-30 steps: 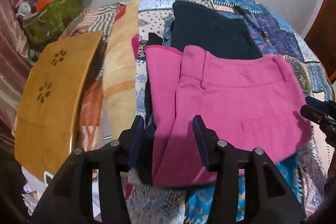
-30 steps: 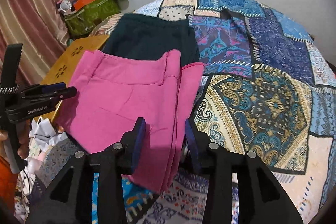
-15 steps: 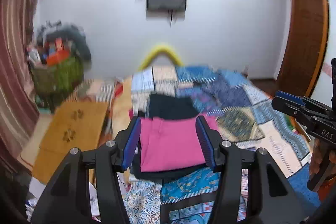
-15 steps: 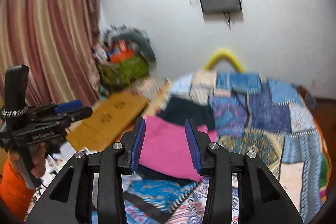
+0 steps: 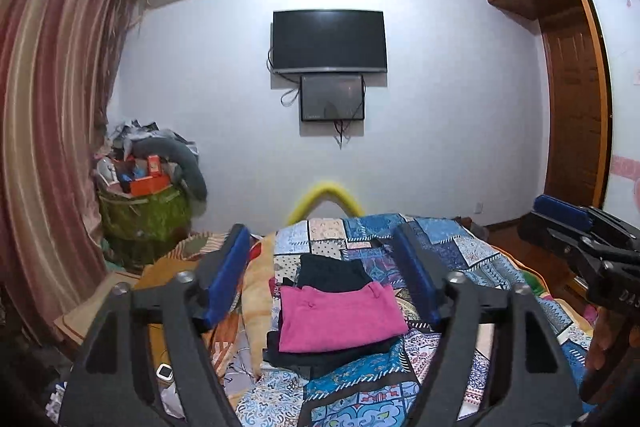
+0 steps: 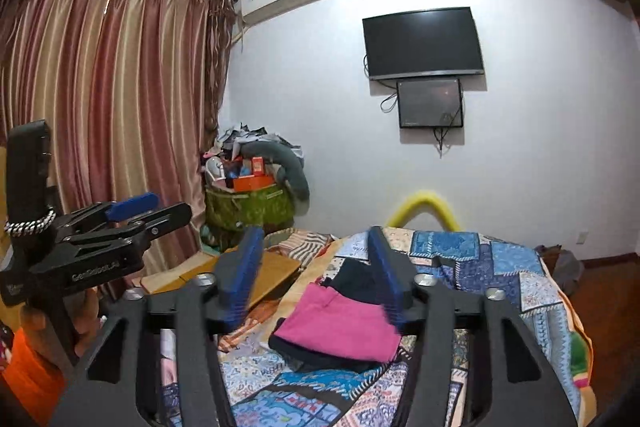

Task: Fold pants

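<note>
- Left gripper (image 5: 324, 277) jaws had just been opening; they stood spread wide, nothing between them, clear of the cloth.
- Right gripper (image 6: 316, 275) the same: jaws just opened, released, empty.
- Pink pants (image 5: 340, 317) lay folded at lower centre of frame on the patchwork quilt (image 5: 460, 251), stacked on dark pants (image 5: 334, 269).
- TV (image 5: 329, 41) on the wall, upper centre.

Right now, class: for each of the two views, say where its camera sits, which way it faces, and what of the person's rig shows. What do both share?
Left wrist: on the left gripper, facing level across the bed to the wall TV; jaws open, right gripper at the edge.
Right wrist: on the right gripper, same facing; left gripper and hand visible.
Shared: folded pink pants, TV.
</note>
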